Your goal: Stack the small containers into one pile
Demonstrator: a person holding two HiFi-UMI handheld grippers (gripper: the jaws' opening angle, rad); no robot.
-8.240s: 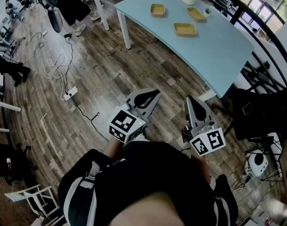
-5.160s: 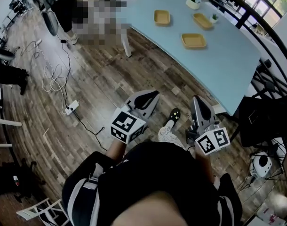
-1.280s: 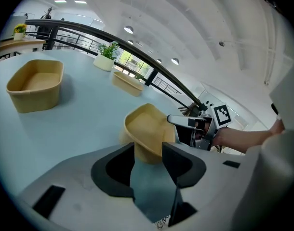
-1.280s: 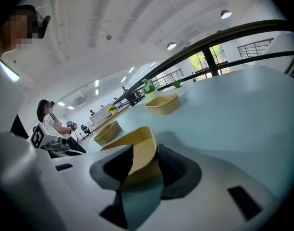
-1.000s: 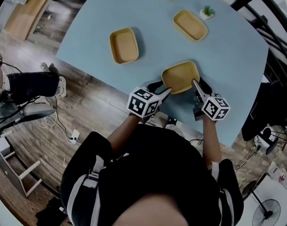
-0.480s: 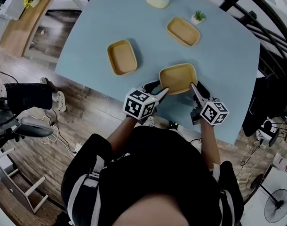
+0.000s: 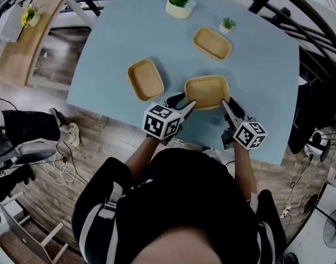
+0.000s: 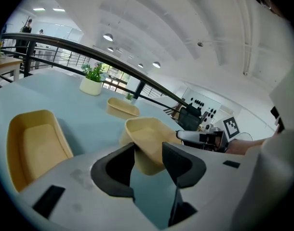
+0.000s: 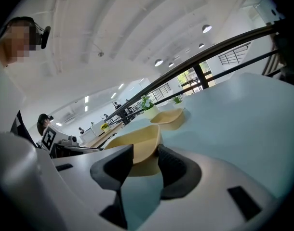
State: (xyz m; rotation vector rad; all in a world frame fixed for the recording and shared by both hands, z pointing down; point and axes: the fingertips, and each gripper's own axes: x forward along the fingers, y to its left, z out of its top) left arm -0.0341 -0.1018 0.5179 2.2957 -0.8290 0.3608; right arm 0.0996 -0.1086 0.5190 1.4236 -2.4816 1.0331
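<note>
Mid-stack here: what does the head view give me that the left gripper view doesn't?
Head view only: the marker cube on the left tongs, the person's forearms, the wooden floor. Left gripper view only: ceiling lights and the near tray's corner pinched between those tongs. Both: near tray, left tray, far tray, potted plant, right tongs.

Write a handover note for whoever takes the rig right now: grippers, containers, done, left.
Left gripper: shut on the near container, at its left corner.
Right gripper: shut on the same container's right rim.
Containers: the near one is close to the table edge by the person. The left container and far container lie apart, both empty.
Done: nothing stacked.
Left: probably nest the near container into one of the others, then add the third.
</note>
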